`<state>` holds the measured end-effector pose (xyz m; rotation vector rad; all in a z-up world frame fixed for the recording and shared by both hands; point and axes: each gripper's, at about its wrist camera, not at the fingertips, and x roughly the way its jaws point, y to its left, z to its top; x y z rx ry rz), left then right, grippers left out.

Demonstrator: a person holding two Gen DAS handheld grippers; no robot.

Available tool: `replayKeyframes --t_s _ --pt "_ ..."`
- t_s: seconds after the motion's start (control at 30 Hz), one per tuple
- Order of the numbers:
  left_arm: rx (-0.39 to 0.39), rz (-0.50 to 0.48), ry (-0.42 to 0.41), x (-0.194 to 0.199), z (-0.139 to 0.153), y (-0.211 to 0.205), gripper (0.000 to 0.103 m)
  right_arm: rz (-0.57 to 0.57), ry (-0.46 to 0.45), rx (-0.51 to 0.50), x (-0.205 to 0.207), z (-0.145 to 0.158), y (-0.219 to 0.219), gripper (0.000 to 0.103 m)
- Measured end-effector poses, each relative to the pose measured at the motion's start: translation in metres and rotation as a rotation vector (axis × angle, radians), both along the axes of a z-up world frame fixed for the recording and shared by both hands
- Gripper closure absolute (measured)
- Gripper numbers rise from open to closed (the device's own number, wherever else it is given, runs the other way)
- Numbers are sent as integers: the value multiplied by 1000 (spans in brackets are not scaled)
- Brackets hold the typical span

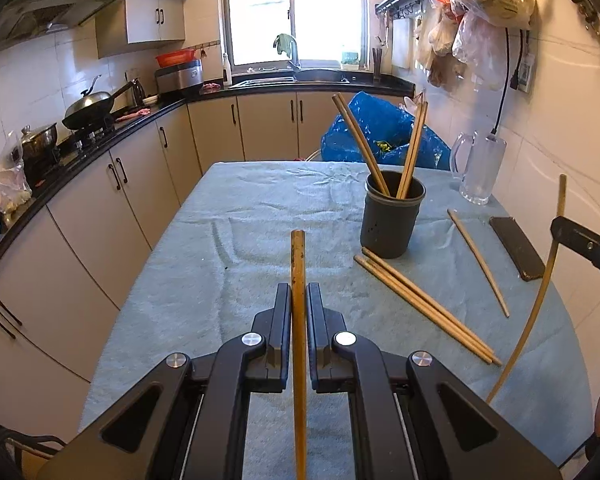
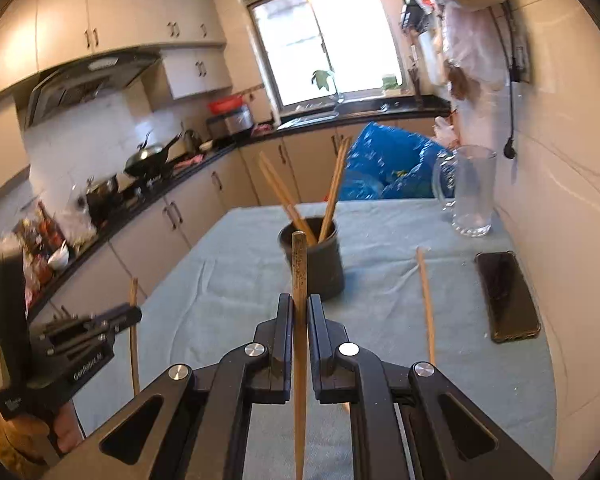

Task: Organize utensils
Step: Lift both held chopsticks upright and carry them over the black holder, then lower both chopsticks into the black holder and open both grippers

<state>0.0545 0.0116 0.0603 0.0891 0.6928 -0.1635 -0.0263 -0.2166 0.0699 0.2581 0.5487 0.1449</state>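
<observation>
My left gripper is shut on a wooden chopstick that sticks up past its fingertips above the table. My right gripper is shut on another chopstick the same way, and this chopstick also shows at the right edge of the left wrist view. A dark round holder, also seen as the holder, stands ahead with several chopsticks leaning in it. Several loose chopsticks lie on the blue-grey cloth beside the holder, and a single chopstick lies further right. The left gripper shows at lower left in the right wrist view.
A black phone lies near the table's right edge by the wall, with a clear glass jug behind it. A blue plastic bag sits beyond the table's far edge. A kitchen counter with a stove and pots runs along the left.
</observation>
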Motion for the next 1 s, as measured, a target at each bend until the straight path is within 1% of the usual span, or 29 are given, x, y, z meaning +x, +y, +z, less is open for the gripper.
replayKeyframes --t_s 0.17,0.23,0.33,0.5,0.6,0.73,0.8,0.9,1.0 --pt "-22 9 -13 9 2 1 96 -26 -26 8 2 6 -7 96" --pt "-44 14 -20 14 6 4 96 -31 -28 13 5 8 -9 96" --pt "-102 31 -57 25 22 11 96 -35 -36 20 13 13 -13 96" --pt "-208 60 -159 49 66 20 96 -54 -92 40 33 38 -19 96" --pt "-259 47 -247 67 96 12 96 -68 -146 62 49 58 -21 96" --pt "-325 37 -333 93 121 -4 96 -98 -221 96 79 83 -25 96" --pt "-373 30 -359 110 131 -11 96 -111 -248 117 95 92 -27 96" --pt "-454 9 -366 137 138 -24 96 -131 -276 121 118 99 -29 96" --pt "-490 7 -371 160 134 -33 96 -159 -298 92 139 98 -27 95"
